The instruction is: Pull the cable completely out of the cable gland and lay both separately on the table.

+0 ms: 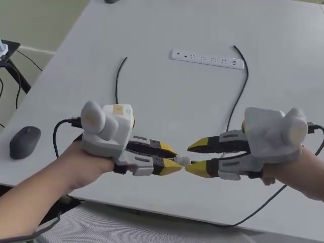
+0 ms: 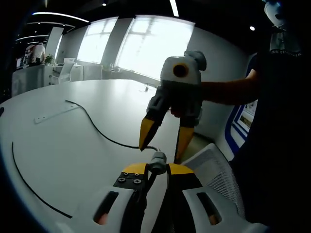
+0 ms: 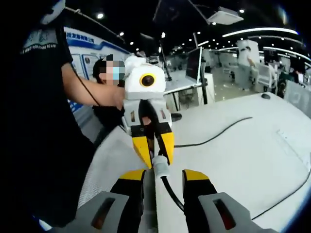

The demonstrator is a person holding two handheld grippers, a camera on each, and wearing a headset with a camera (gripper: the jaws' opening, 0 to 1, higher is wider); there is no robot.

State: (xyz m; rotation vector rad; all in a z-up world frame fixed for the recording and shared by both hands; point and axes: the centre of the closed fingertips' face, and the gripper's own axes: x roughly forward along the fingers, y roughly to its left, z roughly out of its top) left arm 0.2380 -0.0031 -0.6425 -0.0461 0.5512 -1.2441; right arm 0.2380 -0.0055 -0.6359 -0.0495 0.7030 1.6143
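My left gripper (image 1: 174, 161) is shut on a small pale grey cable gland (image 1: 182, 161), held in the air over the table's near edge. My right gripper (image 1: 195, 158) faces it tip to tip. It is open, with one yellow jaw above the gland and one below. In the right gripper view a black cable (image 3: 171, 190) leaves the gland (image 3: 160, 166) and runs down between my open right jaws. The left gripper view shows the gland (image 2: 157, 159) pinched at my left jaw tips, with the right gripper (image 2: 163, 143) open just beyond it.
A white power strip (image 1: 207, 59) lies at the back of the white table (image 1: 167, 106). A long black cable (image 1: 238, 96) runs from it toward the right gripper. A short black cable (image 1: 118, 76) lies left of centre. A dark mouse (image 1: 24, 142) sits at the left edge.
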